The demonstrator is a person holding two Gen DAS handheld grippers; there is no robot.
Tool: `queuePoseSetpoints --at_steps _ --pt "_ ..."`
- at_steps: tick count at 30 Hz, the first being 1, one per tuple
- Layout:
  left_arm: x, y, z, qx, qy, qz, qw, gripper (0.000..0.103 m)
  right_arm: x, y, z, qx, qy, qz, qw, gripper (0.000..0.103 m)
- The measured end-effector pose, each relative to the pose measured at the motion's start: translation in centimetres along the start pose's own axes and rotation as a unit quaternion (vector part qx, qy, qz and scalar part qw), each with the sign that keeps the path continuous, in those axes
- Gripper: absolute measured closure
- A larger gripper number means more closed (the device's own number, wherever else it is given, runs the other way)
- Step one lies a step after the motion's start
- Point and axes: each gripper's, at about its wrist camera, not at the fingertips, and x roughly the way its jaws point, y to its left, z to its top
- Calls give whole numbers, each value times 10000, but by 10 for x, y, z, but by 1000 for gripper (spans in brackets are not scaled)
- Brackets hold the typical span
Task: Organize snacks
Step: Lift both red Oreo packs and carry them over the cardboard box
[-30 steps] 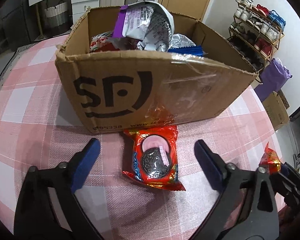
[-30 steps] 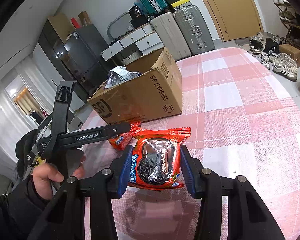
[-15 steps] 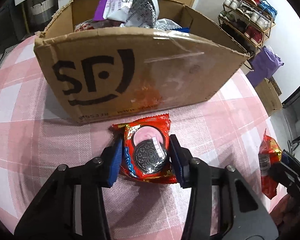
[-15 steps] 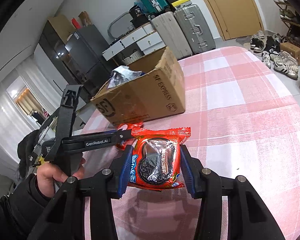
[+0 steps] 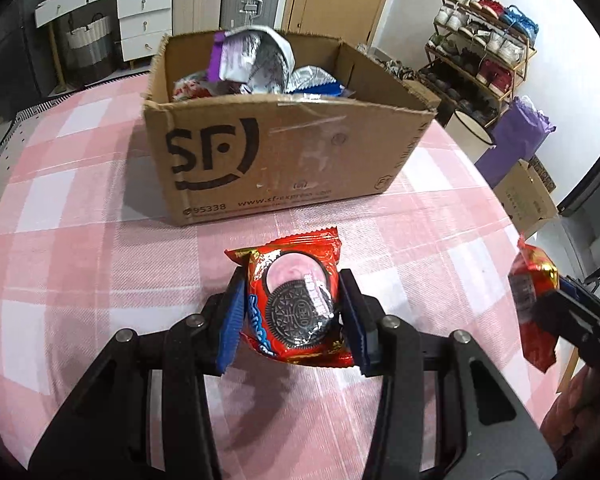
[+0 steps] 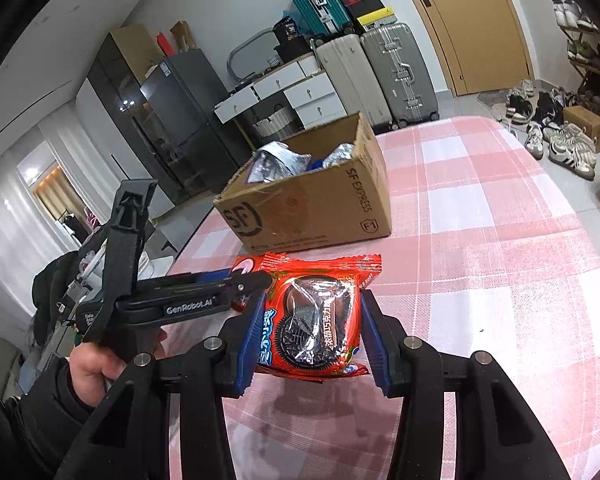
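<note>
Jaws of both grippers each clench one red Oreo packet point(image 5: 296, 304), not yet dropped in the half-filled cardboard box point(image 5: 284, 160) at upper center.

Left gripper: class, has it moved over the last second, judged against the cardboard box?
Yes. The left gripper shut on the cookie packet, then pulled back from the cardboard box, which now looks smaller and farther away.
</note>
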Motion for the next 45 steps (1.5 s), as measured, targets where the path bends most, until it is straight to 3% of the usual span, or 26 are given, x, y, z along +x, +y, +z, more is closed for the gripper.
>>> queuePoseSetpoints --at_steps 6,13,22,38,45 --pt "-40 -1 -2 2 -181 -80 9998 62 -15 21 2 -171 -114 28 9998 57" --pt "-127 -2 -48 34 -451 -192 9988 62 -37 49 7 -424 -267 102 9987 57" --pt "-194 -10 -65 40 -858 -354 9957 62 -64 88 19 -772 -460 169 9958 57" --pt "-292 -1 -16 27 -1433 -449 9887 62 -92 135 86 -1229 -767 375 9887 57" --pt "-298 0 32 21 -1487 -468 9878 62 -85 144 132 -1439 -832 310 9856 57"
